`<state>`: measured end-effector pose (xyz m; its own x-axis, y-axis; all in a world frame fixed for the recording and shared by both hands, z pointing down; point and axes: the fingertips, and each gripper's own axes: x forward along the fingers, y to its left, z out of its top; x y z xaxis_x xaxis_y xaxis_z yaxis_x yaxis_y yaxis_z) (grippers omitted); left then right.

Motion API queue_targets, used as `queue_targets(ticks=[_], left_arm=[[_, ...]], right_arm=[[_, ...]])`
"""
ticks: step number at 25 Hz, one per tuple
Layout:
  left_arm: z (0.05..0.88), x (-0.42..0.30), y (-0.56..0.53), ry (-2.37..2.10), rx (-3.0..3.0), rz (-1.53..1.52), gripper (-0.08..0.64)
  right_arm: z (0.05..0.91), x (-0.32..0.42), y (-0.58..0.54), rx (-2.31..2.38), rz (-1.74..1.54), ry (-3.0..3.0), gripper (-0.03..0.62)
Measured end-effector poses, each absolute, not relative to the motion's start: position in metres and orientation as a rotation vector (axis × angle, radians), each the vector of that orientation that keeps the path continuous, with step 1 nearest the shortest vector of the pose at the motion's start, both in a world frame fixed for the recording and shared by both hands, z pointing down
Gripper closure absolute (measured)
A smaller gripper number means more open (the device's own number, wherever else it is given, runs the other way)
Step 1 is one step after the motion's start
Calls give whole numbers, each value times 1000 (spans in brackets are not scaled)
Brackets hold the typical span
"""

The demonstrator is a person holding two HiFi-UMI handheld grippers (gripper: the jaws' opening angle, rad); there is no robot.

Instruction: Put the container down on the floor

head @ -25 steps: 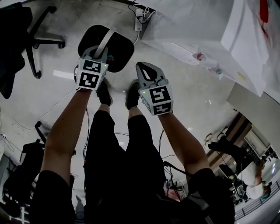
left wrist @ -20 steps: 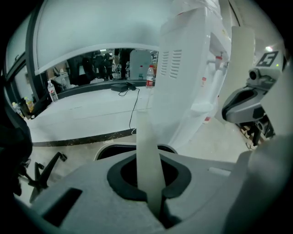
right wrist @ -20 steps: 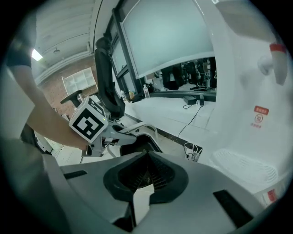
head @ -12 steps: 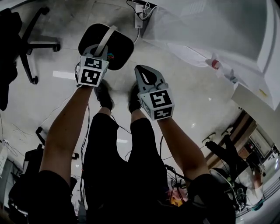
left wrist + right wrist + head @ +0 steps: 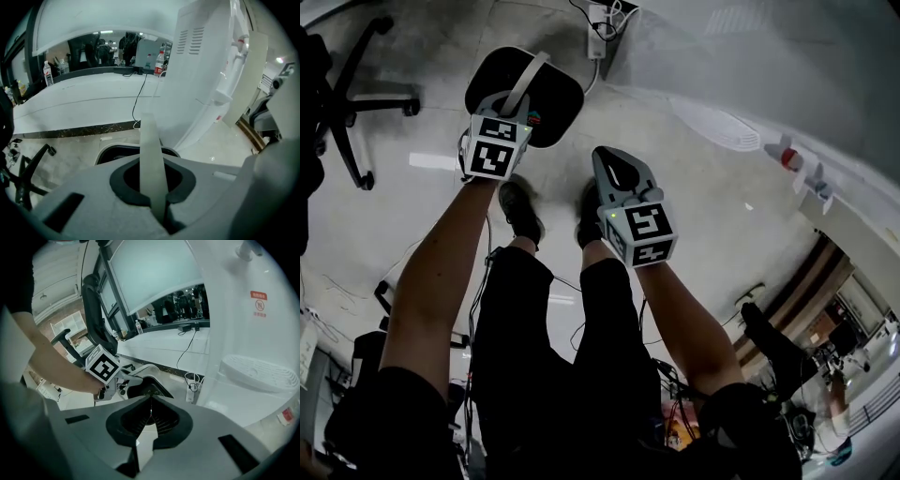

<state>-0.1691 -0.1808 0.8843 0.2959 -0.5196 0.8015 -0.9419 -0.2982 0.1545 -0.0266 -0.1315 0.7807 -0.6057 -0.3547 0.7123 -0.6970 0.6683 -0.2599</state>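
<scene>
As the left gripper (image 5: pixel 515 100) clamps the container handle (image 5: pixel 151 154), a red label (image 5: pixel 258 302) blurs.

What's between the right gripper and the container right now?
Only bare floor, seen in the head view: the right gripper hangs apart from the black container, which the left gripper holds by its handle.

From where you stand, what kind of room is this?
Probably an office or lab workroom: a black wheeled office chair on a glossy pale floor, a white power strip trailing cables, and a long white counter with a clear plastic water bottle on it.
</scene>
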Motion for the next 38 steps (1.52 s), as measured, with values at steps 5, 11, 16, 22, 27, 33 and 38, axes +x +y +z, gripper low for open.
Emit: queue_targets(ticks=[5,11,16,22,27,33,38], left_arm=[[900,-174,-183,-1299,1929,868,551],[904,-182,-179,-1296,1941,859,551],[910,-189,-177,-1313,1944,902,547],[915,-200,-164,-1298,1833,915,374],[908,-210,-142,-1308,1799,930,351],[879,-216,-125,-1308,1793,911,336],[835,-216,-94,-1341,1803,926,321]], right_arm=[[795,-25,-120,791,713,-2226,583],[800,-25,-112,790,738,-2218,583],[798,-28,-107,772,748,-2221,583],[787,-31,-93,722,754,-2232,583],[780,-19,-78,729,773,-2209,583],[763,-21,-78,688,727,-2215,583],[733,-18,-72,675,716,-2217,583]])
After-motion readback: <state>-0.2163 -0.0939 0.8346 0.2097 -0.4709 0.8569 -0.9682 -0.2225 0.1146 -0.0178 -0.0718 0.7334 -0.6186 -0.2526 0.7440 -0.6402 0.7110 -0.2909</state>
